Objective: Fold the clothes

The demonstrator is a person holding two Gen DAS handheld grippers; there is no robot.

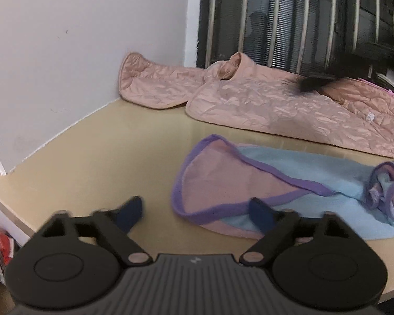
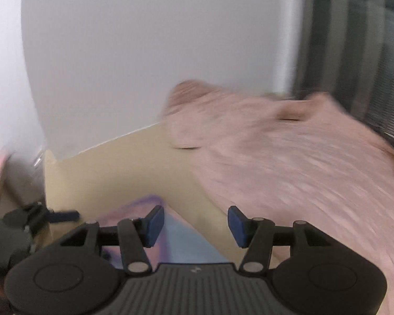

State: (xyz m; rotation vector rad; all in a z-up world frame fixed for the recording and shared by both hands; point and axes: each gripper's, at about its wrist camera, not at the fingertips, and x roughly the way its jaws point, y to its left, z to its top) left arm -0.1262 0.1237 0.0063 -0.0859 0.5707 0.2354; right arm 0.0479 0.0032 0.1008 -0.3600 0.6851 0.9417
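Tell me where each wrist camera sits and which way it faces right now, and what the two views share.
Left wrist: on the left tongs, angled down over the table at the blue and pink fleece garment, pink quilted jacket behind; own open fingers show.
Right wrist: on the right tongs, facing the wall corner and blurred jacket; own open fingers, and the left tongs at left.
Shared: table, jacket, fleece garment, barred window.

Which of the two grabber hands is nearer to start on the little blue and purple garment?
Probably the left. The left gripper hangs open right at the purple-trimmed hood of the blue garment. The right gripper, also open and empty, faces the pink quilted jacket in a blurred view.
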